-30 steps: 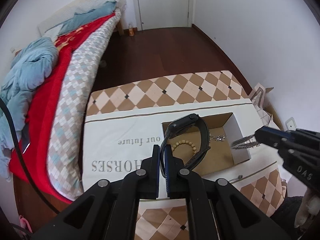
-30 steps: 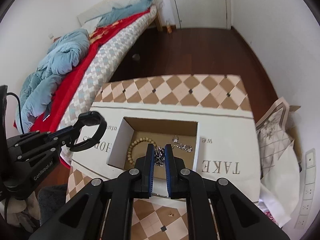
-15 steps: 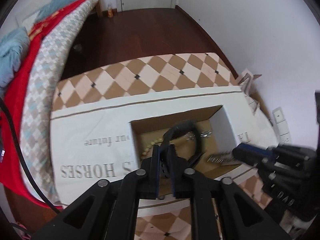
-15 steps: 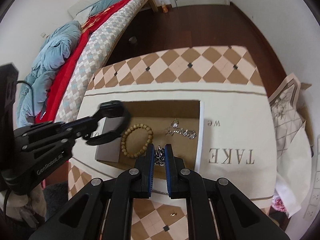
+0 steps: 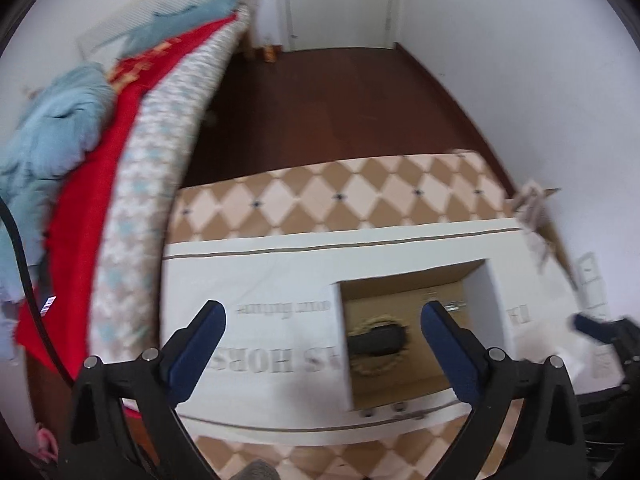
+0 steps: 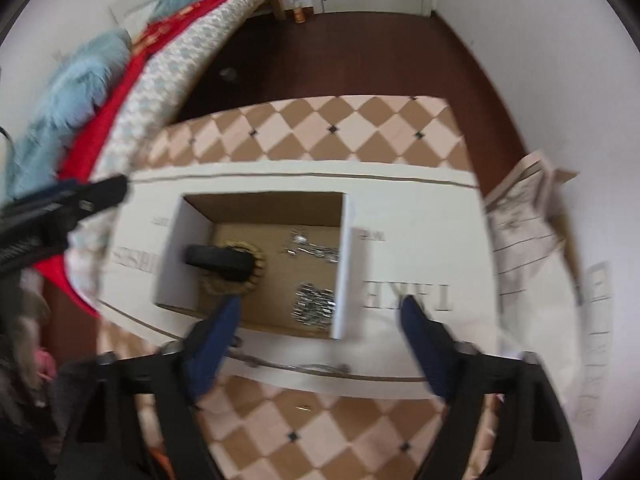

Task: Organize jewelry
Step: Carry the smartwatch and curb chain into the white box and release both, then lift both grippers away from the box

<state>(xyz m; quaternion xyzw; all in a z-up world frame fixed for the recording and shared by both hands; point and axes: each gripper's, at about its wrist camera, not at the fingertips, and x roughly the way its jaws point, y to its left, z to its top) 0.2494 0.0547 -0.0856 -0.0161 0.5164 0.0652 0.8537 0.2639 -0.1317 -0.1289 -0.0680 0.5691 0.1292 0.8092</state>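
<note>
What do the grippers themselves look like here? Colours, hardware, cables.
Both match: the left gripper and the right gripper have matte black linkage arms with round silver pivot screws, ending in flat dark-blue finger pads. A black cable curves along the left edge of the left wrist view. No lettering is legible in these blurred frames, and no sleeves show.

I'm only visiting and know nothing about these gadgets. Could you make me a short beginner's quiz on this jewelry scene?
1. True or false: the left gripper is gripping the black wristband.
2. Where does the tan wooden bead bracelet lie?
A. on the bed
B. in the open cardboard box
C. on the floor
3. Fill in: the silver chain heap lies in the box, and the right gripper stands ____.

Key: 1 false; 2 B; 3 open.
</note>
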